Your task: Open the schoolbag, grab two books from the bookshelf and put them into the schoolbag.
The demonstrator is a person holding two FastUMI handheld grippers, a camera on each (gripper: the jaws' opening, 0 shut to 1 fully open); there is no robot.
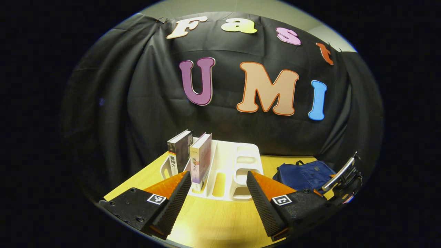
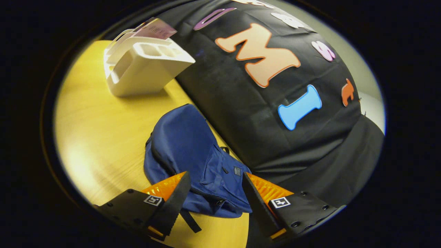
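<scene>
Schoolbag (image 2: 193,155) lies closed, right of the bookshelf (image 1: 237,165). Right gripper (image 2: 215,196) spread over it: pinch the zipper pull first. Left gripper (image 1: 218,193) spread, empty, facing the shelf.

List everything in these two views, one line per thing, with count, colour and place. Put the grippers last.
books: two, one dark-covered, one pale purple, standing upright in the left slots of the bookshelf.
bookshelf: one, white plastic, on the table toward the back, left of the schoolbag in the left gripper view.
schoolbag: one, navy blue, lying flat on the table by the black cloth, zip looks closed.
table: one, light yellow wood, under everything.
black cloth: one, hanging behind the table.
left gripper: one, black with orange, open, facing the bookshelf.
right gripper: one, black with orange, open, over the schoolbag.
</scene>
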